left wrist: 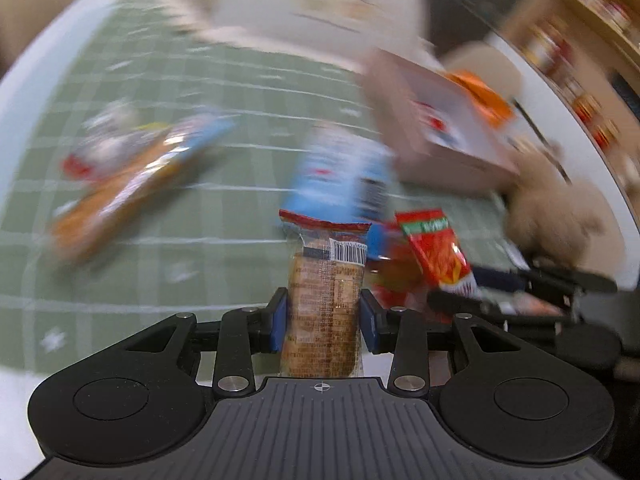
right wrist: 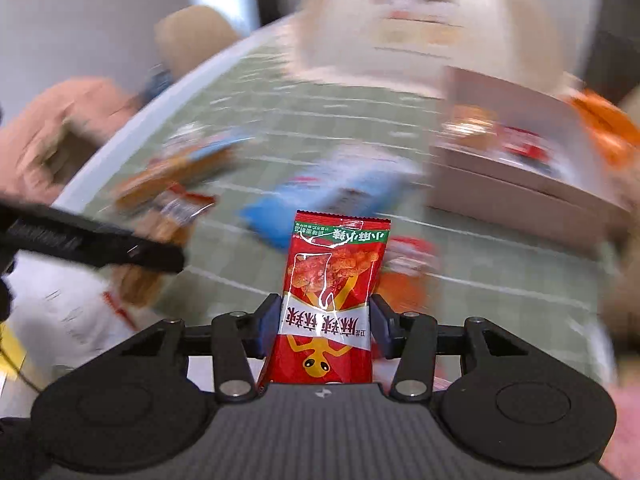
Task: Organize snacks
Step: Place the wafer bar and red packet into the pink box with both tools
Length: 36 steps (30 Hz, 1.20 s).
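left tool (left wrist: 323, 322) clamps cracker pack (left wrist: 324, 300) (clear wrap) | right tool (right wrist: 324, 330) clamps red snack packet (right wrist: 330, 304)

Both wrist cameras look forward, close above the shared green mat (left wrist: 200, 208).

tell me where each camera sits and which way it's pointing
Left wrist: sits on the left gripper, looking along its fingers over the green checked tablecloth; its own blue pads clamp a clear biscuit packet with a barcode, and the right gripper shows at right.
Right wrist: sits on the right gripper, facing the same cloth; its pads clamp a red spicy snack packet, and the left gripper's black finger shows at left.
Shared: the open cardboard box, the blue snack bag and both held packets.
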Tool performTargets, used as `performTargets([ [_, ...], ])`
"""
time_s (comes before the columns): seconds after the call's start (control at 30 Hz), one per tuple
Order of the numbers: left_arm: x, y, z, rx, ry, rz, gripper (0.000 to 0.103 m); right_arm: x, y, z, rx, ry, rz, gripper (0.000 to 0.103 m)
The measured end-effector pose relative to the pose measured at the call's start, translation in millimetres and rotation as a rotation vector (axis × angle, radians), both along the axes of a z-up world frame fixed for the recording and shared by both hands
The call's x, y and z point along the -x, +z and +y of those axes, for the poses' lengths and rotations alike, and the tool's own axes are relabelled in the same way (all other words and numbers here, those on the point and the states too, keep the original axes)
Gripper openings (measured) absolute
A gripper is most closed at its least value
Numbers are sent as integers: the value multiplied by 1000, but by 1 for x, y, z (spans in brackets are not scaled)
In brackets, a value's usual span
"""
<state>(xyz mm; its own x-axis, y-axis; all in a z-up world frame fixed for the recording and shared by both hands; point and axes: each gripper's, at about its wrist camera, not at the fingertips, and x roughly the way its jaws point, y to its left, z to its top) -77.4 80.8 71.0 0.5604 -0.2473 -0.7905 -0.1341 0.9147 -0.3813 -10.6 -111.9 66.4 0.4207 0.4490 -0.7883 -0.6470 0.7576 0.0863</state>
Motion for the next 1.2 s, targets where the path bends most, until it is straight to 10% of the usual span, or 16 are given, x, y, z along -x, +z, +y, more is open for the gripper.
performTargets([
  [0.3, -44, 84, -61, 27, -254, -215, 41, 11, 26, -77, -39, -201, -80, 47],
  [0.6, -126, 185, -61, 152, -132, -614, 44, 21, 31, -85, -65, -254, -126, 47],
  [0.8, -183, 140, -66, 105, -105, -476, 44, 26, 24, -81, -50, -234, -111, 47],
  [1.07, -134, 59, -19, 220, -24, -326, 44, 12, 10, -96, -43, -288, -41, 47],
  [1.2, -95, 18, 2, 226, 43, -215, 44, -15, 50, -108, -100, -306, -128, 47],
])
